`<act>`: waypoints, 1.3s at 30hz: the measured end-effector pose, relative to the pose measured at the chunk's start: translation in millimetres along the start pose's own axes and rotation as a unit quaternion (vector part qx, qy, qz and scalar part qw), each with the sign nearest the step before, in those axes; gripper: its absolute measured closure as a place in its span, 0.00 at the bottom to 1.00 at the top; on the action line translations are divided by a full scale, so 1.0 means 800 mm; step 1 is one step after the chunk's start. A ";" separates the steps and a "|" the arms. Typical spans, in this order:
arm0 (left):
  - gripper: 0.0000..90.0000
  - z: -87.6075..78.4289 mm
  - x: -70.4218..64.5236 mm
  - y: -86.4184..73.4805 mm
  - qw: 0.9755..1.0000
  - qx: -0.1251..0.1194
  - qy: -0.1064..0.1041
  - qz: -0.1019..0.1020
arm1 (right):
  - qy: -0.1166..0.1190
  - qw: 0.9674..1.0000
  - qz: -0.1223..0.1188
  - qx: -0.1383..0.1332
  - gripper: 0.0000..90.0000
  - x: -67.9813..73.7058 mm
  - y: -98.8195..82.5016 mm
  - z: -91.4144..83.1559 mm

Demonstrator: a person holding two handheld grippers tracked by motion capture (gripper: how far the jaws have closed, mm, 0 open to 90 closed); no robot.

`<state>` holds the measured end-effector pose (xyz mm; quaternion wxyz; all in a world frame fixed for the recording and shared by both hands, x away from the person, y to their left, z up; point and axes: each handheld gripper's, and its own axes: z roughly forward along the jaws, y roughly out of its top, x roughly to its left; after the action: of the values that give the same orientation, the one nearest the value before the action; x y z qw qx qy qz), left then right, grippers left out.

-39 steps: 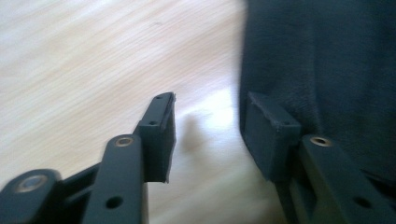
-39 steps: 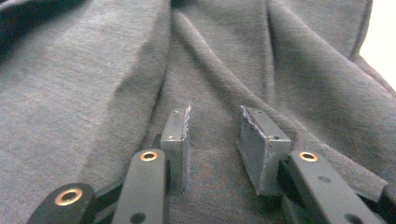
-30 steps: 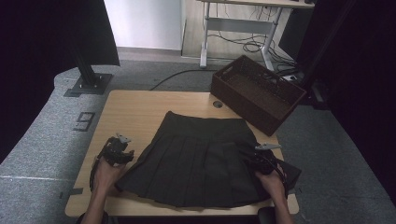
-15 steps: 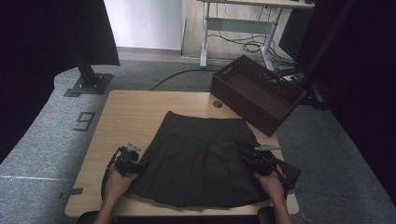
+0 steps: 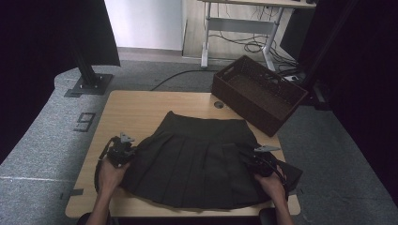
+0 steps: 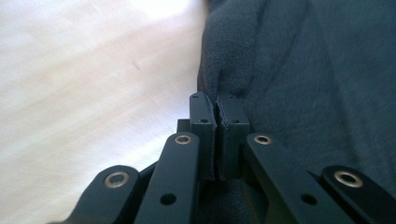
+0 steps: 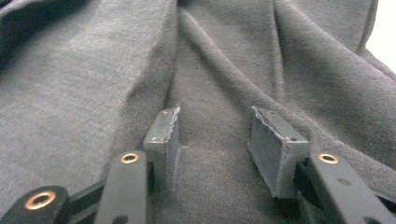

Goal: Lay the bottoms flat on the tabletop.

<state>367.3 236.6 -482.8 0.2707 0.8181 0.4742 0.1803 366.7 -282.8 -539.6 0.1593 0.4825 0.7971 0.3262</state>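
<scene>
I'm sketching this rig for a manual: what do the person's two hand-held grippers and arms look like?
Both are black. The left hand-held gripper and right hand-held gripper each carry a grey three-cornered plate on top and trail a black cable. Their flat linkage arms have brass-ringed pivots, and the pads are blocky and dark. The forearms are bare, with no sleeves.

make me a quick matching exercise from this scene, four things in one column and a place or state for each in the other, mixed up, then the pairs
Things:
1. skirt
2. basket
3. left gripper
4. right gripper

Places or states:
A. jaws apart over the cloth
B. spread flat on the table
C. pinched shut on the skirt's edge
D. at the table's far right corner

Pairs: 1-B, 2-D, 3-C, 4-A
</scene>
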 end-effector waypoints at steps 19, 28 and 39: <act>0.80 -0.001 -0.037 -0.072 0.997 0.070 -0.029 -0.020 | 0.027 0.998 -0.039 0.038 0.89 0.045 -0.014 -0.020; 0.50 0.028 0.007 -0.011 0.999 -0.012 -0.017 -0.047 | -0.023 0.999 -0.040 0.002 0.59 0.010 0.052 -0.014; 0.47 0.097 0.009 0.028 0.998 0.011 -0.030 -0.050 | -0.024 1.000 0.000 0.013 0.58 -0.032 0.090 0.045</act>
<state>428.7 212.6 -529.9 0.2840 0.8015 0.5081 0.1368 447.0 -268.6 -519.2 0.1722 0.4924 0.7973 0.3037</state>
